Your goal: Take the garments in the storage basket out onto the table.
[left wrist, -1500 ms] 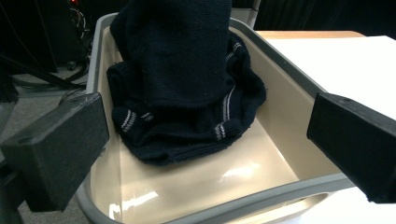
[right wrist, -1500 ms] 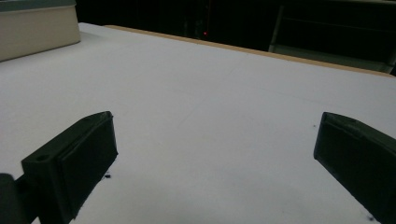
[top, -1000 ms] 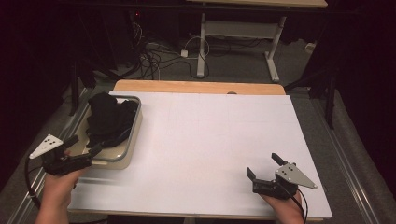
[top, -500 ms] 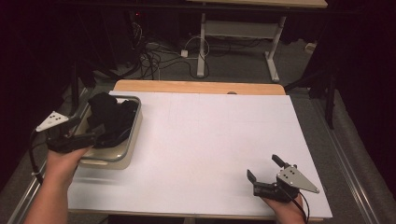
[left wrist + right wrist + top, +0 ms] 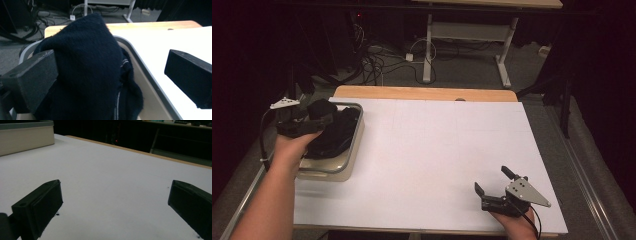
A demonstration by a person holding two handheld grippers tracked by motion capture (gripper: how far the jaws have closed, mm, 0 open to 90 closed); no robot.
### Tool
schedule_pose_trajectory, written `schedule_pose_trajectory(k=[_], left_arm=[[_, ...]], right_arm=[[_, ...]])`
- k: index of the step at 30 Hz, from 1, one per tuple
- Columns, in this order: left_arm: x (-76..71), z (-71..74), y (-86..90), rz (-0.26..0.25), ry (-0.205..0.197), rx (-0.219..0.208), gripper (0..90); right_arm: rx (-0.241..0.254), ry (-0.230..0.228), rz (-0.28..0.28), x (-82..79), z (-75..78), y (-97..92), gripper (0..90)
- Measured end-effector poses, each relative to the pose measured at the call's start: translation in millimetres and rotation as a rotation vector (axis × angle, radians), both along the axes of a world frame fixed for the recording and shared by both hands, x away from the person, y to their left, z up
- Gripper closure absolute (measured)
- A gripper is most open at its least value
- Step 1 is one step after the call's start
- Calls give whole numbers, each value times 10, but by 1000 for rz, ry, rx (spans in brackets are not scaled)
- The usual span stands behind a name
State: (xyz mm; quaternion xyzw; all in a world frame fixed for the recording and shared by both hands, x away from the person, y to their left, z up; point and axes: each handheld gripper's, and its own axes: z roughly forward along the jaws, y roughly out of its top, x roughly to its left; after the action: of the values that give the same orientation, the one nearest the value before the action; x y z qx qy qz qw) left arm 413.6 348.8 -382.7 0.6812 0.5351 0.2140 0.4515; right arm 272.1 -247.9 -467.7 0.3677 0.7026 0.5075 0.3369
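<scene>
A black knit garment (image 5: 334, 132) is piled in a beige tray with a grey rim (image 5: 356, 142) at the table's left. My left gripper (image 5: 323, 116) hovers over the tray's near-left part, open. In the left gripper view the garment (image 5: 92, 62) rises in a peak between the wide jaws of the left gripper (image 5: 112, 62) and touches the left one; the tray rim (image 5: 147, 77) runs under the right one. My right gripper (image 5: 492, 181) rests near the front right of the white table top, open, with nothing between the jaws of the right gripper (image 5: 116, 192).
The white table top (image 5: 437, 145) has a wooden strip (image 5: 422, 93) along its far edge. Beyond it are cables and a desk frame (image 5: 462, 35) on the floor. The tray's side wall (image 5: 25, 137) shows far off in the right gripper view.
My left gripper has moved away from the front edge and up over the tray, onto the garment. The right gripper has stayed where it was.
</scene>
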Motion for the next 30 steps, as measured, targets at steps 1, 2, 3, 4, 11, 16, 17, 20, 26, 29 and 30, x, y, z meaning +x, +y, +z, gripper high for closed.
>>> schedule_pose_trajectory(k=[1, 2, 3, 4, 11, 16, 17, 20, 26, 29, 30], left_arm=[[40, 0, 11, 6, 10, -7, 0], [79, 0, 22, 11, 17, -15, 0], [115, 1, 32, 17, 26, -12, 3], [148, 2, 41, 22, 35, -10, 16], [350, 32, 14, 25, 94, 21, 56], [477, -21, 19, 51, 146, 52, 147], [516, -44, 32, 57, 165, 61, 176], [542, -78, 26, 59, 187, 110, 349], [533, -124, -10, 20, 214, 149, 652], [490, -99, -61, -34, 228, 154, 677], [490, -99, -61, -34, 228, 154, 679]], right_arm=[[0, 0, 0, 0, 0, 0, 2], [-3, 1, 3, -5, -2, 3, 2], [-5, 1, 2, -5, -2, 1, 2], [-8, 3, -3, -4, -1, -3, 3], [1, 5, -12, 3, -2, -32, 2], [-1, 6, -8, 4, -9, -34, 2], [-1, 8, -8, 4, -11, -34, 2], [1, 10, -11, 10, -16, -36, 2], [-3, 12, -12, 18, -23, -37, 2], [-1, 12, -11, 13, -23, -27, 2], [-1, 12, -11, 13, -23, -27, 2]])
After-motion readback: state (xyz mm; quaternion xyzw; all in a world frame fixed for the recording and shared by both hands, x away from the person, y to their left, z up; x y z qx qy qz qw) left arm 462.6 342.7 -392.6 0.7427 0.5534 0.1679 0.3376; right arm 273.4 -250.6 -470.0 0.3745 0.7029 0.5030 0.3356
